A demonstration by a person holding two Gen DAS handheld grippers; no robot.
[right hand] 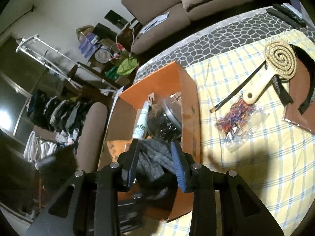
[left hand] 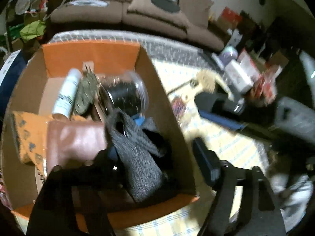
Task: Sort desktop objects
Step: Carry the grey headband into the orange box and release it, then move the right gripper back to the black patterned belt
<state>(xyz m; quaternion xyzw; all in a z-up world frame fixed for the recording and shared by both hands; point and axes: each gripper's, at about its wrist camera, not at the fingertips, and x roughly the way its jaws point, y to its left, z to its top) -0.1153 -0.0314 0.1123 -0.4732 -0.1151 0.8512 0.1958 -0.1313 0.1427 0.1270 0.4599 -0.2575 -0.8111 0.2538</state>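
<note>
An orange cardboard box (left hand: 163,90) (right hand: 188,98) stands on the yellow check cloth. It holds a white spray bottle (left hand: 67,94) (right hand: 140,123), a clear jar of dark bits (left hand: 126,94) (right hand: 164,118), a brown wallet (left hand: 74,139) and an orange patterned cloth (left hand: 29,135). A grey knit cloth (left hand: 141,163) (right hand: 151,157) hangs bunched over the box's near side. My right gripper (right hand: 155,160) is above the box with its pads pressed on this cloth. My left gripper (left hand: 153,159) is open wide, one finger inside the box and one outside, with the cloth loose between them.
Right of the box lie a cream spiral hairbrush (right hand: 275,66) (left hand: 202,80), a black stick (right hand: 238,88), a bag of coloured hair elastics (right hand: 236,120) and a black headband on a brown card (right hand: 303,90). A brown sofa (left hand: 137,13) stands behind the table; clutter fills the floor.
</note>
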